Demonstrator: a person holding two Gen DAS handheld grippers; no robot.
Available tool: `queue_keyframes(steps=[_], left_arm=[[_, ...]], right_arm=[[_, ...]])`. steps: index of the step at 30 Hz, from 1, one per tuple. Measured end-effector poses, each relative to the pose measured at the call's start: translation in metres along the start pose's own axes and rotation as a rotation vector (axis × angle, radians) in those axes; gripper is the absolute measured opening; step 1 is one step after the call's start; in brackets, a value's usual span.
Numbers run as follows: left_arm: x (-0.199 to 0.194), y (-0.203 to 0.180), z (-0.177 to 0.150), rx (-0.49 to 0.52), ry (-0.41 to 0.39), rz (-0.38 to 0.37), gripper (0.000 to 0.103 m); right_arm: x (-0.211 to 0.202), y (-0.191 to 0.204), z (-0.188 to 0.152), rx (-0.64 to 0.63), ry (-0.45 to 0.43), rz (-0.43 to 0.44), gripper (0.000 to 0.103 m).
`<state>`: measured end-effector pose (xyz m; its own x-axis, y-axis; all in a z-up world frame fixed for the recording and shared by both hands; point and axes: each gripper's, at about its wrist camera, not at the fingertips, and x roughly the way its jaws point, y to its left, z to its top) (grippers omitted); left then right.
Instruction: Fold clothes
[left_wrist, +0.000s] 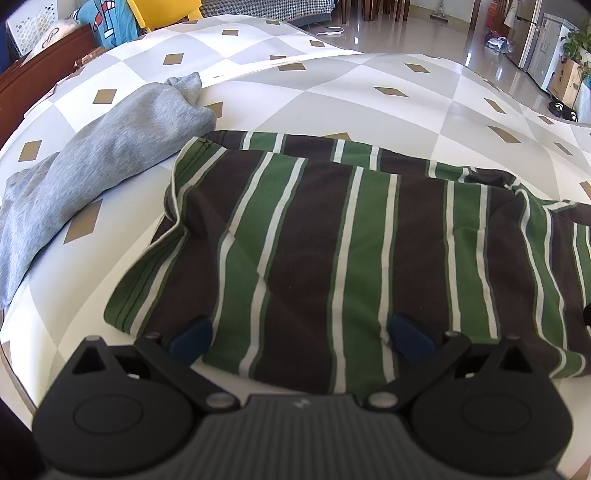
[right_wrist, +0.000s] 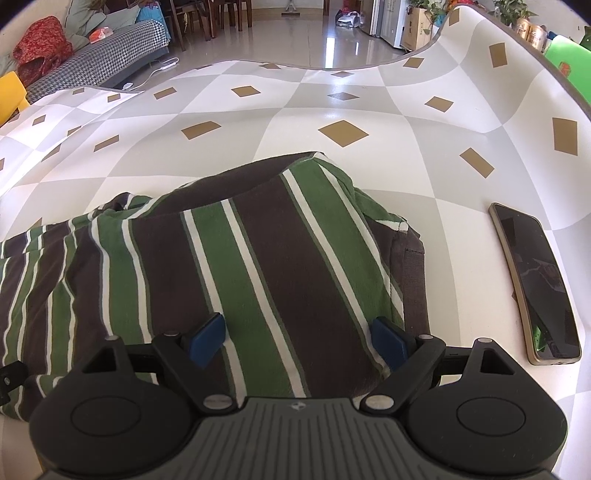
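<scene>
A green, brown and white striped shirt (left_wrist: 332, 240) lies folded over on the checkered table cover; it also shows in the right wrist view (right_wrist: 240, 266). My left gripper (left_wrist: 301, 336) is open, its blue pads spread over the shirt's near edge, holding nothing. My right gripper (right_wrist: 299, 341) is open too, its blue pads apart above the shirt's right end, by the brown hem. A grey garment (left_wrist: 92, 162) lies crumpled to the left of the striped shirt.
A dark phone (right_wrist: 535, 284) lies on the table cover (right_wrist: 332, 110) right of the shirt. The cover's far right corner curls upward. Beyond the table are a sofa (right_wrist: 96, 59), chairs and shiny floor.
</scene>
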<state>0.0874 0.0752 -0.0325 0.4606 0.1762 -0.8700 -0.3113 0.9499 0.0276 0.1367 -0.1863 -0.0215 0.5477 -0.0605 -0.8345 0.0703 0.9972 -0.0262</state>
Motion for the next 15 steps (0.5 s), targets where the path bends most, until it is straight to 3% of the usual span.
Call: queue_keyframes(steps=[15], left_arm=[[-0.006,0.009,-0.009,0.004,0.013,0.001,0.103]], right_arm=[[-0.01,0.004,-0.014,0.007,-0.003,-0.008,0.086]])
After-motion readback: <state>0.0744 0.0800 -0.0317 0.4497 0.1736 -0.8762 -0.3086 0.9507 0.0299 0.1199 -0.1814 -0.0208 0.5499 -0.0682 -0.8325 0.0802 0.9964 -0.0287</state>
